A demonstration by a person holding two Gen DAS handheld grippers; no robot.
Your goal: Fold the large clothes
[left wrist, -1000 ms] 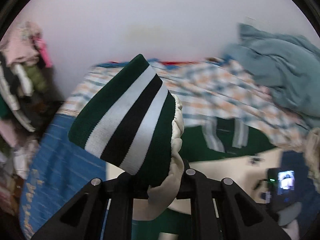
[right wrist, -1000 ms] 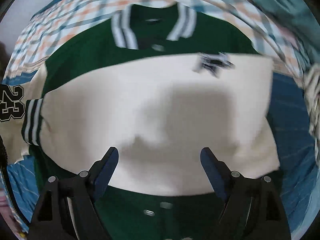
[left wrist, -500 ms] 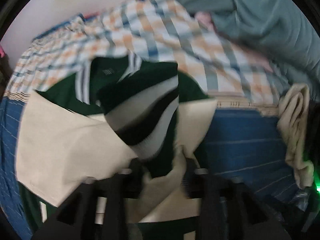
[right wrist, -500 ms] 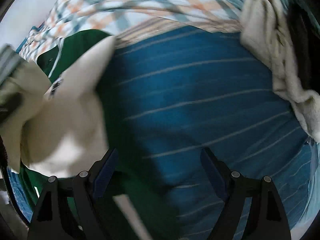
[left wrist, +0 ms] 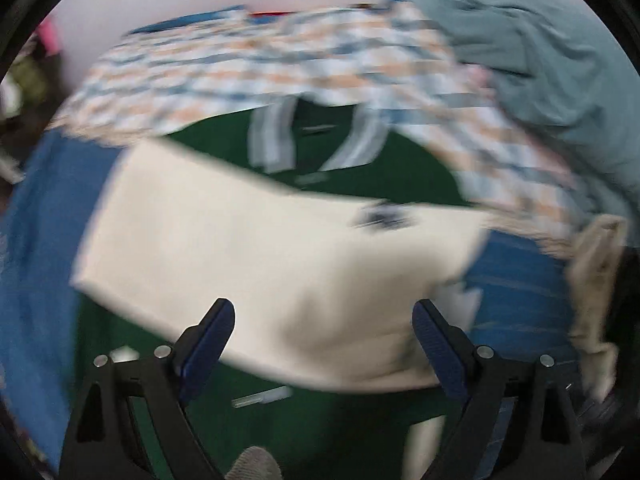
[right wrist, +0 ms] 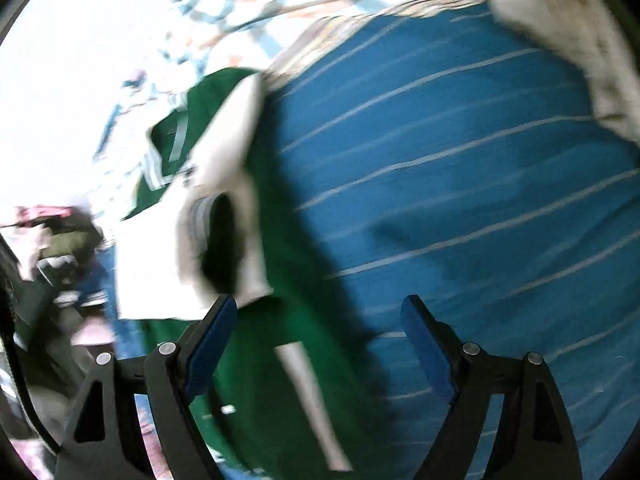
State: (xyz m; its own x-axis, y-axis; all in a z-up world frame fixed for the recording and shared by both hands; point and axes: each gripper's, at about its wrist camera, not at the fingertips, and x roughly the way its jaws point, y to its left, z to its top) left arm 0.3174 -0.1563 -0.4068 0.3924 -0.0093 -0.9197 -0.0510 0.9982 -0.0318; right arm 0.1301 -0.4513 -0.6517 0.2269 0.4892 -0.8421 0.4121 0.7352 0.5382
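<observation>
Now the sleeve fold looks done: the left gripper (left wrist: 322, 336) is opening, nothing between its pads, with the green-and-cream varsity jacket (left wrist: 280, 252) just ahead on the blue striped sheet (left wrist: 516, 280). Spread wide and empty, the right gripper (right wrist: 318, 340) hovers over the jacket's green edge; next it probably needs a hem grasp.

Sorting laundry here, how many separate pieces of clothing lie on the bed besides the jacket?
3: plaid shirt behind the green-and-cream jacket, teal garment far right, cream cloth at the right edge. More may be hidden.
</observation>
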